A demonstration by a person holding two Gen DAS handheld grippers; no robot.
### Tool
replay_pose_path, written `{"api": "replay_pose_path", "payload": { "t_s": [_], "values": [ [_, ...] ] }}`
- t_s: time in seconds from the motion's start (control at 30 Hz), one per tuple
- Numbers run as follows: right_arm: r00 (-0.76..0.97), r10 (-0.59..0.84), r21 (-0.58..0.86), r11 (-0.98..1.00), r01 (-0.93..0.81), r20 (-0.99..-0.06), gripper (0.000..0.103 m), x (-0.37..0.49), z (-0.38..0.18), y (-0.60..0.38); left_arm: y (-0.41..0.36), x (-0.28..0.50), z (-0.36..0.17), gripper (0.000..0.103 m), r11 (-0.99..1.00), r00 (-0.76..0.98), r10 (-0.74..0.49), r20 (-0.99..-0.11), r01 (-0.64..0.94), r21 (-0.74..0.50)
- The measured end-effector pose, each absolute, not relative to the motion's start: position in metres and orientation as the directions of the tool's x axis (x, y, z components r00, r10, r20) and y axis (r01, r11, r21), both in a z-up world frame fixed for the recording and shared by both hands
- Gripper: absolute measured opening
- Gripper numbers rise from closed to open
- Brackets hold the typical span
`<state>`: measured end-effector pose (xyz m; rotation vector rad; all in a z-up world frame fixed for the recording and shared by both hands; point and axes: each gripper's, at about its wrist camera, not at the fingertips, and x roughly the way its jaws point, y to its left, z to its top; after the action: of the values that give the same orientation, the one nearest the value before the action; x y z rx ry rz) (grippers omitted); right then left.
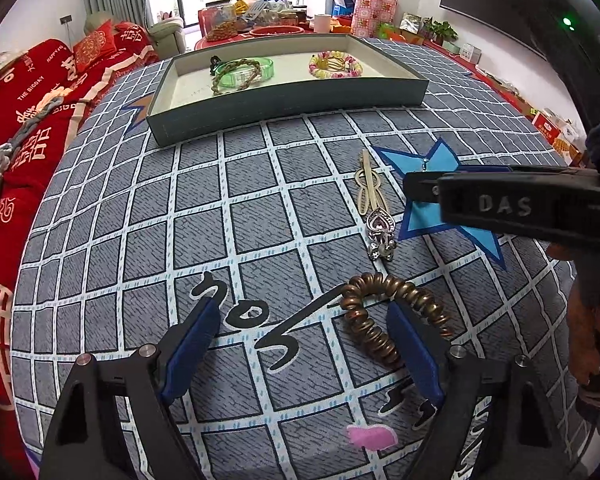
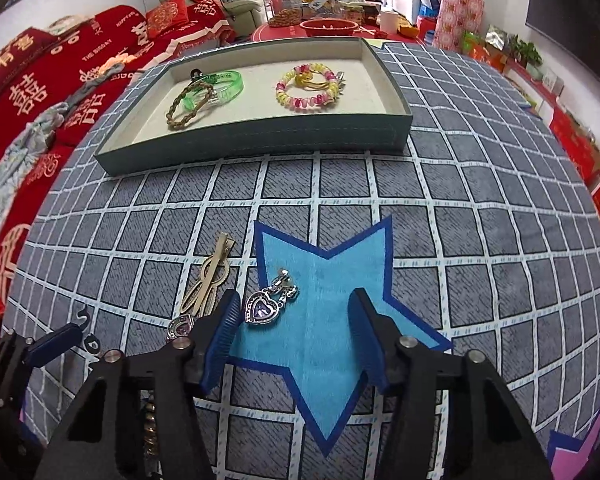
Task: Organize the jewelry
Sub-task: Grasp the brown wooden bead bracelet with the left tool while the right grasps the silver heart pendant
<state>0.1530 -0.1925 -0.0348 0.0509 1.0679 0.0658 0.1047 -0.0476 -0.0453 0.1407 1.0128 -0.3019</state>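
Note:
A grey tray at the far side holds a green bangle with a braided bracelet and a pink-yellow bead bracelet. My left gripper is open; its right finger sits inside a bronze coil bracelet. A gold hair clip and a heart pendant lie beyond it. My right gripper is open over a blue star, with a heart earring just by its left finger. The right gripper also shows in the left wrist view.
The table has a grey checked cloth with a blue star patch. A red sofa stands to the left. A cluttered red table is behind the tray. Boxes line the right wall.

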Motion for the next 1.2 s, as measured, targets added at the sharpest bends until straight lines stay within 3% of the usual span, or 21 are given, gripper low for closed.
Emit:
{"api": "replay_pose_path", "payload": {
  "t_s": [0.23,0.27,0.37,0.47,0.73,1.2],
  "values": [
    [0.488,0.035,0.001,0.998,-0.069,-0.872,0.043,0.15,-0.035,-0.181,-0.056,0.1,-0.042,0.073,0.934,0.499,-0.207,-0.842,0.356,-0.018],
    [0.489,0.036,0.001,0.997,-0.072,-0.872,0.041,0.15,-0.035,-0.18,-0.057,0.099,-0.041,0.065,0.932,0.499,-0.211,-0.84,0.361,-0.019],
    [0.494,0.04,0.004,0.997,-0.074,-0.869,0.02,0.149,-0.034,-0.181,-0.061,0.096,-0.039,0.04,0.918,0.494,-0.235,-0.837,0.397,-0.024],
    [0.497,0.053,0.021,0.997,-0.071,-0.866,0.02,0.148,-0.034,-0.184,-0.06,0.096,-0.038,0.023,0.91,0.48,-0.27,-0.835,0.411,-0.058],
    [0.49,0.162,0.167,0.985,-0.034,-0.856,0.02,0.144,-0.032,-0.205,-0.042,0.101,-0.034,0.024,0.912,0.459,-0.337,-0.822,0.377,-0.163],
    [0.543,0.219,0.256,0.967,-0.008,-0.81,0.02,0.146,0.001,-0.232,-0.019,0.126,0.003,0.024,0.926,0.537,-0.327,-0.778,0.345,-0.152]
  ]
}}
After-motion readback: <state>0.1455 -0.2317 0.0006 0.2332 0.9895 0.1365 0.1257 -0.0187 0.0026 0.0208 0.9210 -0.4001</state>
